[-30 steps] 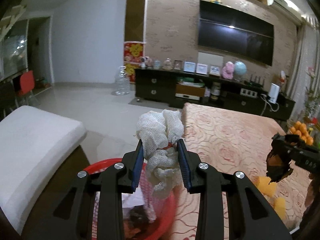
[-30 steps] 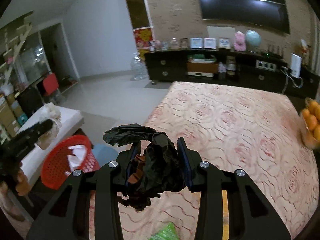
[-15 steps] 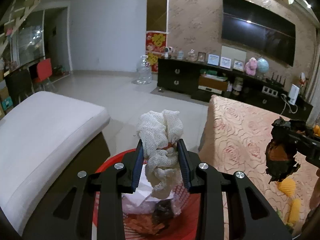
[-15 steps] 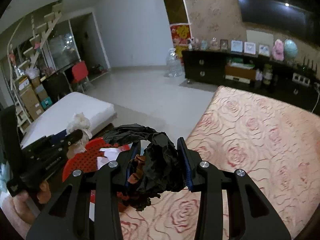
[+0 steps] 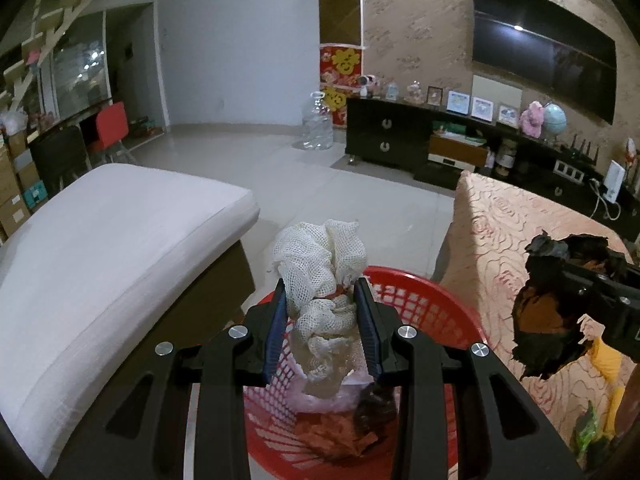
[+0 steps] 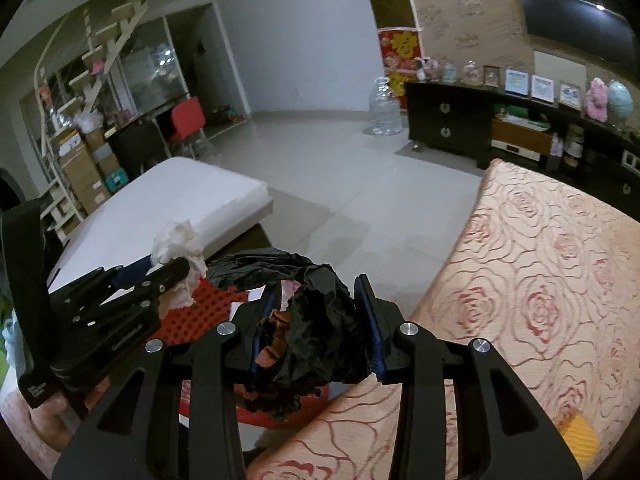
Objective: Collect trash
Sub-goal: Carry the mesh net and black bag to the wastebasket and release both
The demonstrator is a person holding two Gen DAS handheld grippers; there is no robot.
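My left gripper point(image 5: 322, 312) is shut on a crumpled white mesh net point(image 5: 320, 268) and holds it right above the red plastic basket point(image 5: 432, 304), which holds paper and dark scraps. My right gripper point(image 6: 318, 320) is shut on a crumpled black wrapper point(image 6: 320, 344) with an orange inside, at the table's left edge beside the basket point(image 6: 208, 300). The right gripper with the wrapper point(image 5: 556, 312) shows at the right of the left wrist view. The left gripper with the net point(image 6: 180, 252) shows at the left of the right wrist view.
A table with a rose-patterned cloth point(image 6: 552, 272) lies to the right, with yellow point(image 5: 604, 360) and green point(image 5: 586, 432) scraps on it. A white cushioned bench point(image 5: 104, 248) stands to the left. A dark TV cabinet point(image 5: 440, 148) lines the far wall across a tiled floor.
Both grippers have moved left, from over the table toward the red basket. The left one now hangs over the basket; the right one has reached the table's edge. Both grips are unchanged.
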